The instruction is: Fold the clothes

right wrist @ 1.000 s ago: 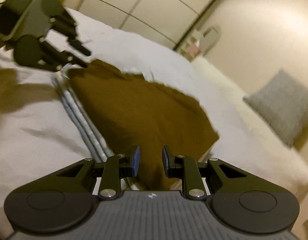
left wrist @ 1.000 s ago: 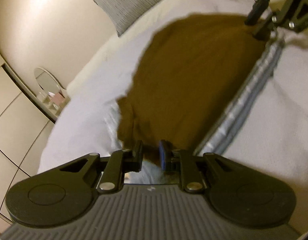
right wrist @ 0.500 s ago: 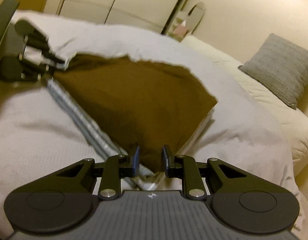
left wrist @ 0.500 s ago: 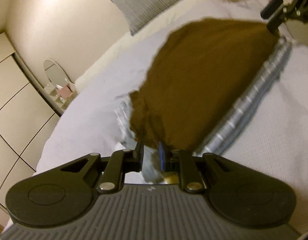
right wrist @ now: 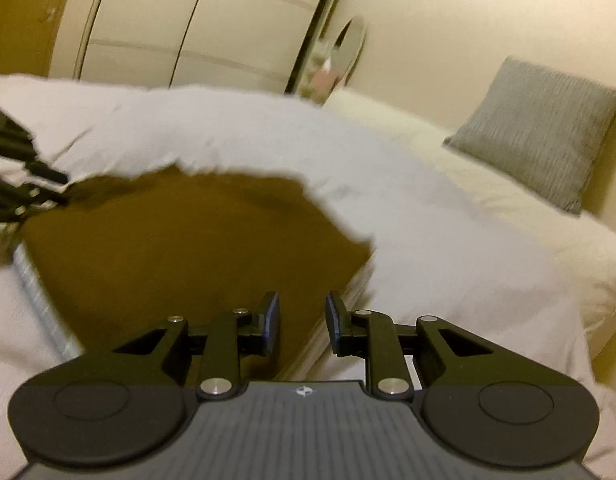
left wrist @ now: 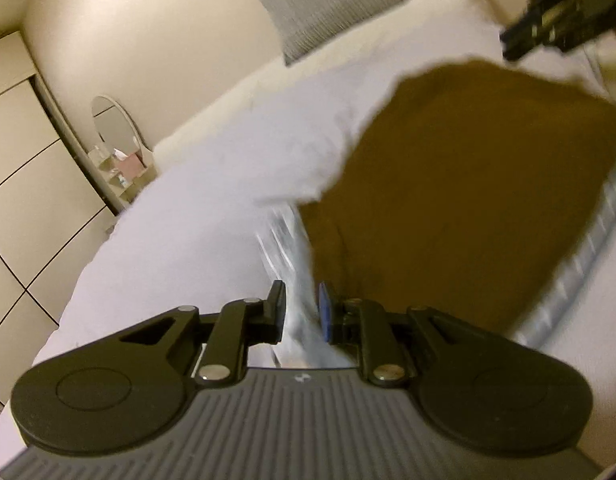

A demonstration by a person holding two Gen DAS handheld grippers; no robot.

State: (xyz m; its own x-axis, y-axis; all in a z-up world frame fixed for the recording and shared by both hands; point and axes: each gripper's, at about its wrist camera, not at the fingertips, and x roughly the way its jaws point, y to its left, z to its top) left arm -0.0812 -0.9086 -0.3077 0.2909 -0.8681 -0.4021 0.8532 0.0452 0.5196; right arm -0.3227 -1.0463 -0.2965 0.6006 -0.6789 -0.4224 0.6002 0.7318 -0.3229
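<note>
A brown garment (left wrist: 468, 200) with a pale grey striped layer (left wrist: 588, 264) along its edge lies spread on the white duvet. My left gripper (left wrist: 303, 312) is shut on its near corner, and blurred striped fabric fills the gap between the fingers. In the right wrist view the same garment (right wrist: 180, 248) runs in between the pads of my right gripper (right wrist: 302, 324), which is shut on its near edge. Each gripper shows in the other's view: the right one (left wrist: 516, 46) at the top right, the left one (right wrist: 56, 188) at the far left corner of the cloth.
The bed's white duvet (left wrist: 228, 184) lies under the garment. A grey pillow (right wrist: 540, 132) leans on the wall at the head of the bed. An oval mirror (left wrist: 116, 124) stands on a small shelf beside cream wardrobe doors (right wrist: 212, 24).
Both grippers have risen and swept sideways with the garment's corners in them. Both views have rolled, and the right gripper now sits further to the upper right in the left wrist view.
</note>
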